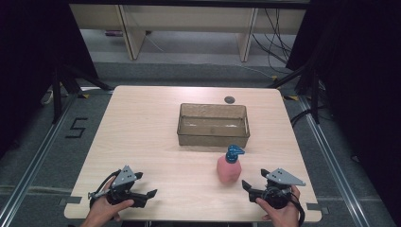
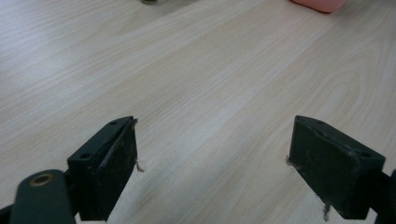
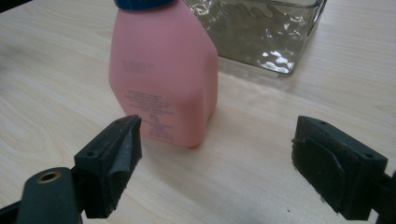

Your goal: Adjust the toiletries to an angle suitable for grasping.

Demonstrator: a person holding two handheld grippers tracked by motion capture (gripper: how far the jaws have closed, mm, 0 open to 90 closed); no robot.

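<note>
The pink bottle (image 1: 229,170) stands upright on the bench (image 1: 142,132), its long axis vertical, with a blue pump cap (image 1: 233,153) on top whose spout points toward the right side of the bench in the high view. It sits in the near right part of the bench, in front of the clear plastic bin (image 1: 213,124), near the bin's front wall but apart from it. In the right gripper view the bottle (image 3: 163,79) shows its printed face, and the bin (image 3: 261,32) stands behind it to the right. The right hand-held gripper (image 1: 253,182) rests near the bench's front edge, just to the right of the bottle and slightly nearer the person, with its jaws pointing left toward it; the jaws stand wide apart with nothing between them, and the bottle lies just ahead of the left jaw, not touched. The left hand-held gripper (image 1: 144,191) lies near the front edge at the left, well apart from the bottle, jaws spread and empty over bare wood, with the bottle's base (image 2: 320,4) at the far upper edge of its own view. The whole left half of the bench is open, as is the strip between the two grippers. A small dark disc (image 1: 230,99) lies near the far edge behind the bin.
</note>
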